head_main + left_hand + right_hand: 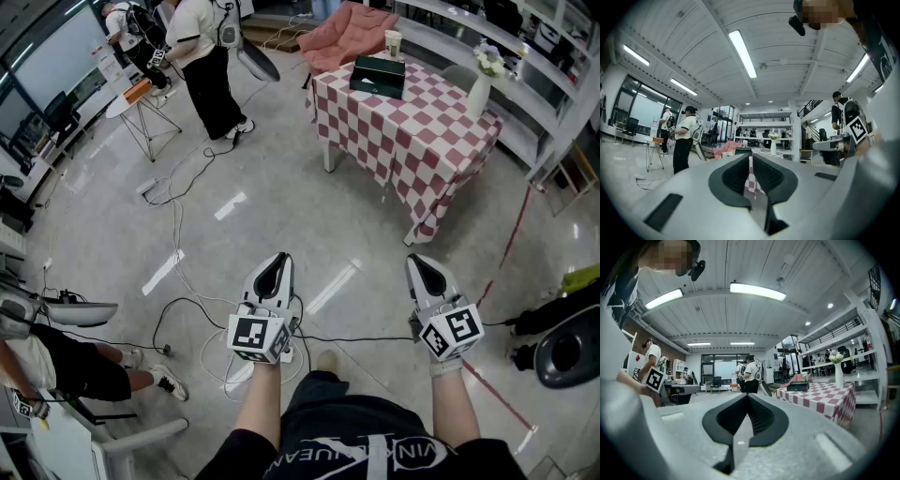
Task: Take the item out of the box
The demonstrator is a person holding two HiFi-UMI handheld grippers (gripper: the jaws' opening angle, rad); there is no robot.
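Note:
A dark green box (377, 75) lies on a table with a red-and-white checked cloth (422, 141) far ahead. The same box (799, 386) shows small in the right gripper view, and in the left gripper view the box (743, 151) sits just past the jaw tips. My left gripper (272, 270) and right gripper (427, 272) hang low over the floor, well short of the table. The right gripper (747, 395) has its pads pressed together, empty. The left gripper (750, 157) shows only a thin slit between its pads, nothing in it.
A paper cup (393, 42) and a white vase with flowers (479, 94) share the table. A pink cloth (352, 28) lies behind it. People (211, 66) stand at the far left by a small tripod table (141, 103). Cables (178, 309) trail across the floor.

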